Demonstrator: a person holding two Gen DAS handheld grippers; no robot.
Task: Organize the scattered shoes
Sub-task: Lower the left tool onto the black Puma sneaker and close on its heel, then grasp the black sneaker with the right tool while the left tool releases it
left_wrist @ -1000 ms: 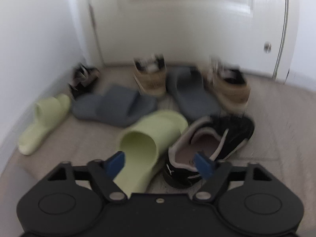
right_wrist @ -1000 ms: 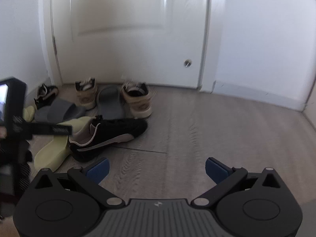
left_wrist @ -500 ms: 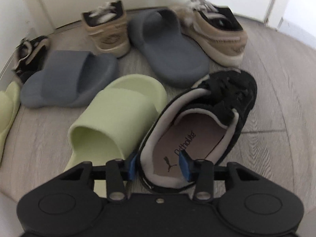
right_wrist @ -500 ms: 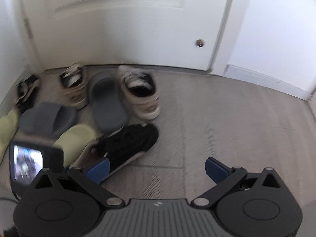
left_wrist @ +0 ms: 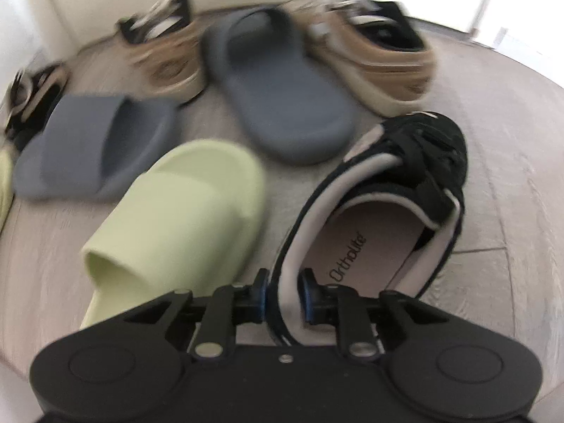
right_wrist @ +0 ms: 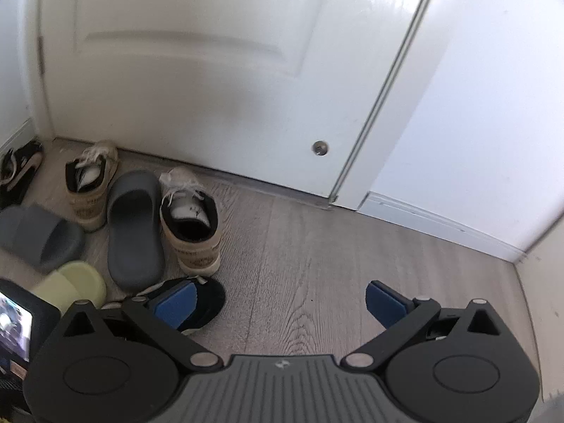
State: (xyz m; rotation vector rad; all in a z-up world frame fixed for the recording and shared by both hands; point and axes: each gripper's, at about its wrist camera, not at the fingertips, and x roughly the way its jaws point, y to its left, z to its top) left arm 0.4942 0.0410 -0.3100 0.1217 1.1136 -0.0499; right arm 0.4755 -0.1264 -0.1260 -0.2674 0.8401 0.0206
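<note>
My left gripper (left_wrist: 284, 294) is shut on the left collar rim of a black sneaker (left_wrist: 398, 190) with a pale lining. A light green slide (left_wrist: 183, 211) lies just left of it. Two grey slides (left_wrist: 95, 144) (left_wrist: 282, 95) and two tan sneakers (left_wrist: 165, 60) (left_wrist: 380, 56) lie beyond. A second black sneaker (left_wrist: 31, 95) sits at the far left. My right gripper (right_wrist: 278, 303) is open and empty above bare floor, with the black sneaker's toe (right_wrist: 211, 299) behind its left finger.
A white door (right_wrist: 211, 70) with a small round pull (right_wrist: 320, 148) closes the back. White walls and baseboard (right_wrist: 440, 222) run to the right. Wood-look floor (right_wrist: 335, 246) stretches right of the shoes. Another green slide's edge (left_wrist: 5, 183) shows at the far left.
My left gripper dropped down onto the black sneaker and closed on its collar rim. My right gripper moved forward and tilted up toward the door, staying open.
</note>
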